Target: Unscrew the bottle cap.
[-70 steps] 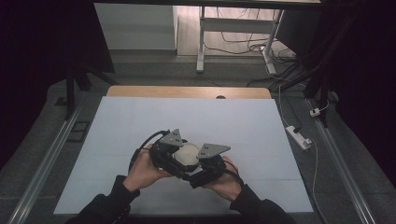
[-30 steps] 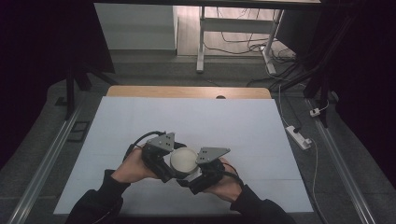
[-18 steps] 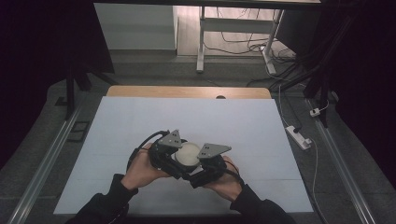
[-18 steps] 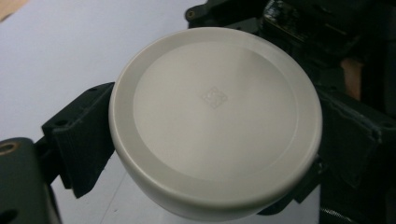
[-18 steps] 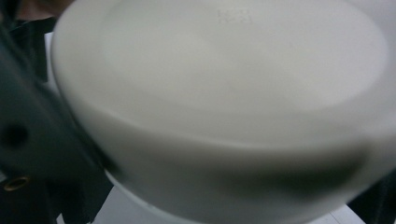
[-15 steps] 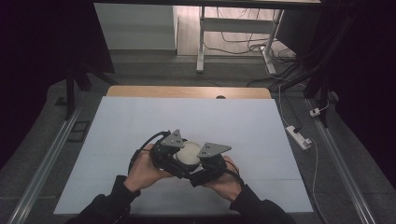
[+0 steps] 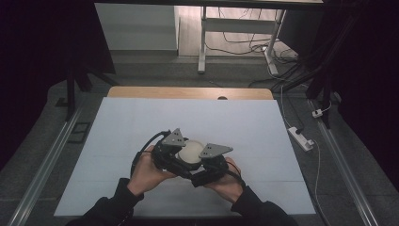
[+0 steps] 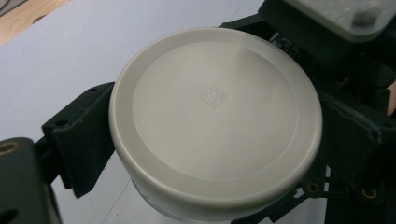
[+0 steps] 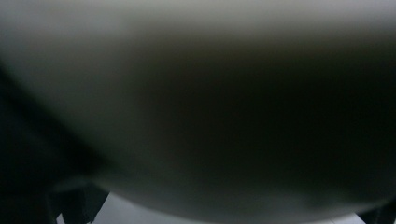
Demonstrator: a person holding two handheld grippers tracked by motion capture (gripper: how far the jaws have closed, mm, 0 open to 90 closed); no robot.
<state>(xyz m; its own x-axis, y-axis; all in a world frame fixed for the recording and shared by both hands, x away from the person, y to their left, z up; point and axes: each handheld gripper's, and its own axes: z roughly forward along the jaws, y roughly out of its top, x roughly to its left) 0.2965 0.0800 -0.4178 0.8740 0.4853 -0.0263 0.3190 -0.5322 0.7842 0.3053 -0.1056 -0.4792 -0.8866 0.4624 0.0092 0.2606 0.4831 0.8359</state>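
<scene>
A round jar with a cream lid point(image 7: 190, 151) is held just above the white table sheet point(image 7: 141, 117), between both hand-held grippers. In the left gripper view the lid point(image 8: 215, 116) sits between my left gripper's black fingers point(image 8: 79, 140), which press on its rim from both sides; a strip of the paler jar body point(image 8: 154, 207) shows under it. My left gripper point(image 7: 176, 151) comes in from the left and my right gripper point(image 7: 206, 161) from the right. The right gripper view is a close blur of the jar's pale wall point(image 9: 196, 56), on which that gripper is clamped.
The wooden table edge point(image 7: 188, 92) runs along the far side of the sheet. A white power strip point(image 7: 300, 138) and cables lie on the floor to the right. Metal rails point(image 7: 47, 160) flank the table. A white stand point(image 7: 203, 42) is behind.
One second ago my left gripper was drawn back to the left, off the lid. It has since come back and shut on the lid. The right gripper and jar have hardly moved.
</scene>
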